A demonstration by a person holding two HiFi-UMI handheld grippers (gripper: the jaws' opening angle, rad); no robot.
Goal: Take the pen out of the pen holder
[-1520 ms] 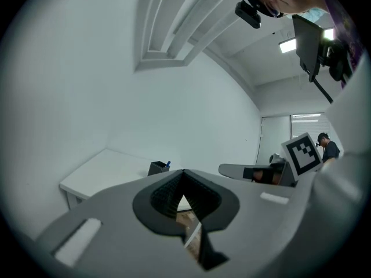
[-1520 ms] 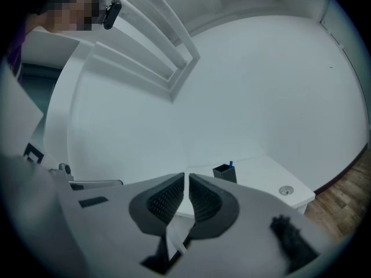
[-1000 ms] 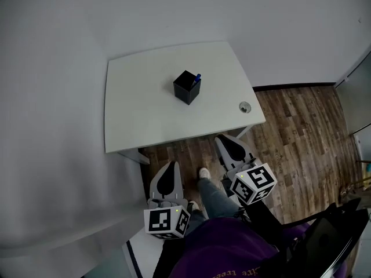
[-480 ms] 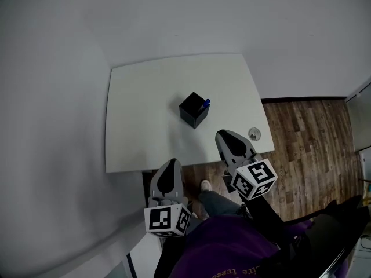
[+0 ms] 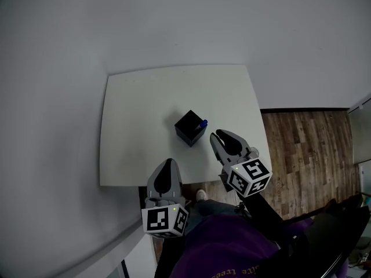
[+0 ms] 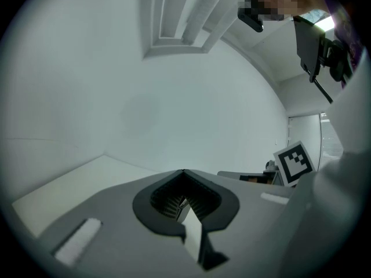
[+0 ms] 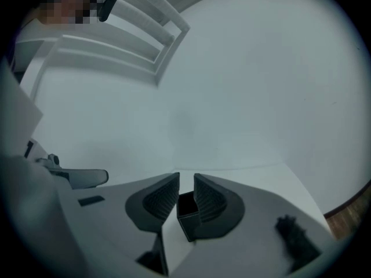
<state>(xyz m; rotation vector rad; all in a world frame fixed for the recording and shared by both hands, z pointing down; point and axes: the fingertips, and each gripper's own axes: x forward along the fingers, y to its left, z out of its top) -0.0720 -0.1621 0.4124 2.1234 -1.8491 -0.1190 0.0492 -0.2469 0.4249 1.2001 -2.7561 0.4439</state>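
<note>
Nothing of the task is done yet; the whole lift is left, and this looks like the approach. The room is bare: a plain grey wall (image 5: 174, 22) and brown wooden plank floor (image 5: 307, 149). Against the wall stands a white rectangular table (image 5: 145, 97), carrying only a black square pen holder (image 5: 189, 127) near its front edge. The right gripper (image 5: 220, 135) hangs just beside the holder, jaws narrowly apart and clamping nothing. The left gripper (image 5: 168, 164) waits at the table's front edge, jaws pressed together and empty. A blue-capped pen (image 5: 203, 123) pokes from the holder's right corner, probably leaning outward.
</note>
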